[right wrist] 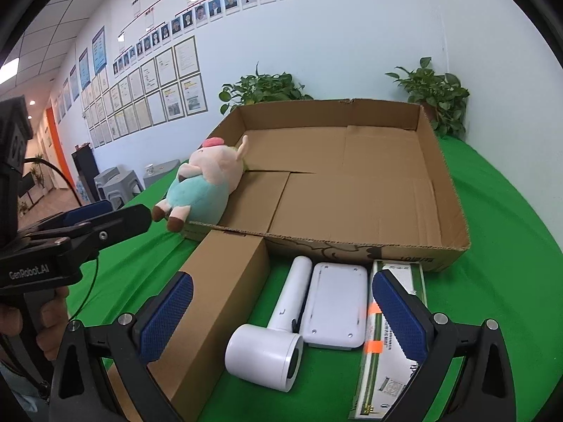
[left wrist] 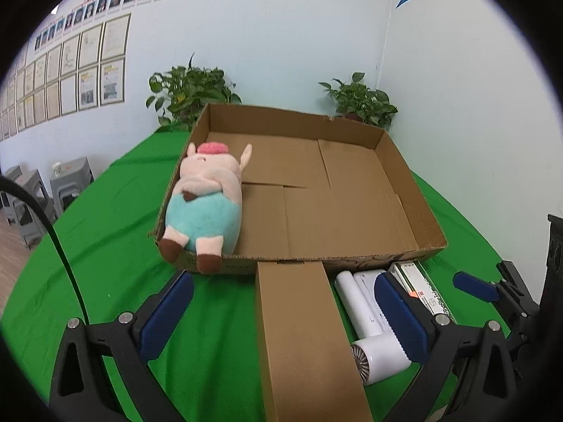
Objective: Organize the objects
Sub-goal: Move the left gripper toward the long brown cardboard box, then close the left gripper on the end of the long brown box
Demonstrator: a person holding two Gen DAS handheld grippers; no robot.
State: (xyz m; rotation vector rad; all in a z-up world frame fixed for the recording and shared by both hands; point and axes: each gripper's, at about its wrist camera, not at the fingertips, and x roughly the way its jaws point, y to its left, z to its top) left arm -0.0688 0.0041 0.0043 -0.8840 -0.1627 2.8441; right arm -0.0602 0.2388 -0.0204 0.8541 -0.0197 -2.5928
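A plush pig lies in the left corner of the wide cardboard tray, its feet hanging over the front rim. In front of the tray, on the green cloth, lie a long brown box, a white hair dryer, a flat white device and a green-white carton. My left gripper stands open astride the brown box. My right gripper is open over the hair dryer and the white device. Neither holds anything.
Two potted plants stand behind the tray against the wall. Grey stools sit off the table's left side. A hand holds the left gripper's handle at the left of the right wrist view.
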